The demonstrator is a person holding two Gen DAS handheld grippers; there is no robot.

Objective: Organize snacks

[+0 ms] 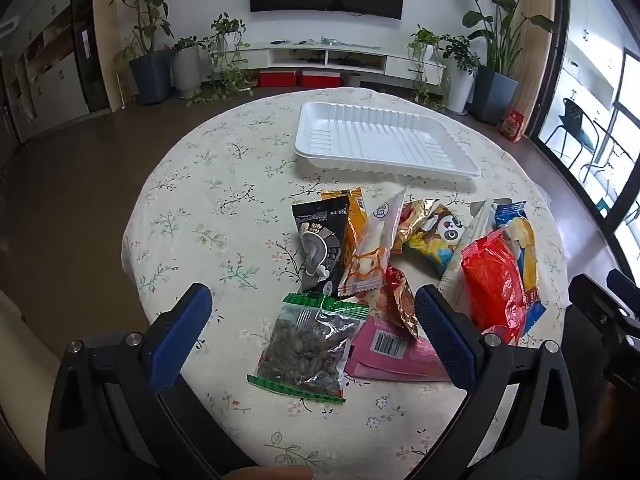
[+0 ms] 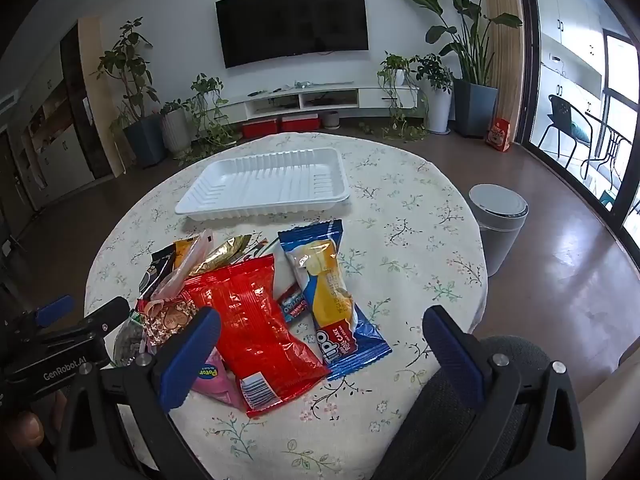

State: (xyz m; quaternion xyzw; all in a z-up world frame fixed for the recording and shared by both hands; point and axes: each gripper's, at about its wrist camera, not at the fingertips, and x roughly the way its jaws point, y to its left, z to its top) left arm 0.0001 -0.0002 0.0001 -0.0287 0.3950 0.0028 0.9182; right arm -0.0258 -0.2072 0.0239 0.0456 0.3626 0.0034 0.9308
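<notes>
While the white tray [image 1: 384, 144] lies bare at the far side of the table [image 1: 224, 184], every snack packet remains heaped nearer the person, among them the seed packet [image 1: 308, 348], the red bag [image 2: 252, 328] and the blue cake wrapper [image 2: 336, 300]; sorting appears not yet begun; left gripper [image 1: 312, 320] and right gripper [image 2: 320, 340] both hover tilted downward over the heap, jaws spread wide, gripping nothing.

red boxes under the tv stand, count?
2. Left red box and right red box sit side by side on the floor beneath the TV stand; none visibly hidden.
</notes>
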